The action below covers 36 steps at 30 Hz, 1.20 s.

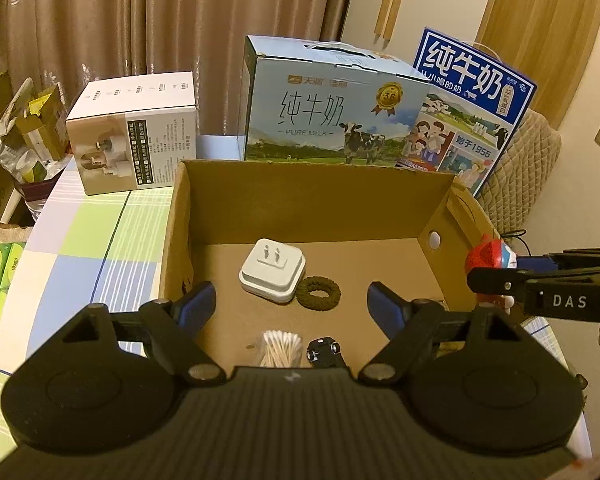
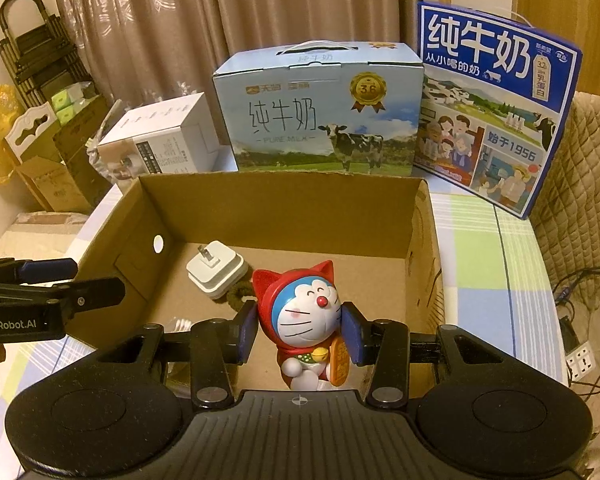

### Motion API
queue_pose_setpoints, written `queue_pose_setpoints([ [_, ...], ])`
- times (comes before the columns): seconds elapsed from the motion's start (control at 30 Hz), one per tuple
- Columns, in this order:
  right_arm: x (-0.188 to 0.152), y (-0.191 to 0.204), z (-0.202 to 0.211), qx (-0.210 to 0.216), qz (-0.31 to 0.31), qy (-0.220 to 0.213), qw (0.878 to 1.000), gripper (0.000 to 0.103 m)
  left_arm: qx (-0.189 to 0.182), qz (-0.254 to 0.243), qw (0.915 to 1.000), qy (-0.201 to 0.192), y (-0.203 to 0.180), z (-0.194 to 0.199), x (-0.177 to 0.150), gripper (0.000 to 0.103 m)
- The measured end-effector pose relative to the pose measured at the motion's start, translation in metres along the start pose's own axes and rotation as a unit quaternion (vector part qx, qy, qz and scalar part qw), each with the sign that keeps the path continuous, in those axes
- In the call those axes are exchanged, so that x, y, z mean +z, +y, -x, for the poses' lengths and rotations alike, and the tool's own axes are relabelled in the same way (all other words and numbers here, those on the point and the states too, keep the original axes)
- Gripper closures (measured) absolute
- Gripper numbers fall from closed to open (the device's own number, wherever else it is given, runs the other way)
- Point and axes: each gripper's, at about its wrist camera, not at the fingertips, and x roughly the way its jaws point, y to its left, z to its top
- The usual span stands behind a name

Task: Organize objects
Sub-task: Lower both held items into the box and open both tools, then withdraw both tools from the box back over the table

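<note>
The right gripper (image 2: 299, 330) has its jaws closed narrow on the Doraemon figurine (image 2: 307, 322), one blue pad pressed to each side of its red-hooded head. The figurine sits upright between the jaws, facing the camera, above the near right part of the cardboard box (image 2: 284, 208); whether its base already touches the box floor I cannot tell.

The left gripper (image 1: 291, 307) has its jaws spread wide and holds nothing. It hangs over the near left part of the same box, and the cotton swabs (image 1: 281, 347) and the small black toy car (image 1: 325, 353) lie just below and between its open jaws. Further in, the white plug adapter (image 1: 273, 270) rests on the box floor with the dark green hair tie (image 1: 318, 293) touching its right side.

By my reading the task is well along: four items already lie in the box, and the figurine is the piece in hand, about to be set down. No other loose item shows on the checked tabletop (image 2: 484, 264). Behind the box stand the light blue milk carton (image 2: 320, 116), the dark blue milk carton (image 2: 496, 112) and a white product box (image 1: 136, 132).
</note>
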Motion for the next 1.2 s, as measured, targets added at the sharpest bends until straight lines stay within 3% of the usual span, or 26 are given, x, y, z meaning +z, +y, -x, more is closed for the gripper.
queue_pose_setpoints([
  [0.17, 0.004, -0.004, 0.002, 0.019, -0.022, -0.025, 0.999, 0.059, 0.0, 0.001, 1.0, -0.001, 0.0, 0.001, 0.0, 0.023],
  [0.23, 0.006, -0.008, 0.007, 0.024, -0.038, -0.046, 0.998, 0.04, -0.001, 0.004, 1.0, -0.003, 0.001, 0.002, -0.001, 0.023],
  [0.27, 0.007, -0.009, 0.011, 0.025, -0.042, -0.056, 0.997, 0.038, -0.001, 0.005, 1.0, -0.004, 0.001, 0.003, -0.002, 0.022],
  [0.67, -0.02, -0.01, 0.066, 0.016, -0.043, -0.08, 0.996, 0.037, 0.002, 0.02, 0.9994, -0.029, -0.002, 0.051, -0.025, 0.017],
  [0.93, -0.067, 0.014, 0.125, 0.016, -0.039, -0.088, 0.995, 0.037, -0.008, 0.048, 0.9979, -0.043, -0.007, 0.11, -0.058, 0.011],
  [1.2, -0.127, 0.041, 0.181, 0.014, -0.046, -0.099, 0.994, 0.035, 0.006, 0.058, 0.997, -0.051, -0.013, 0.169, -0.1, 0.002],
])
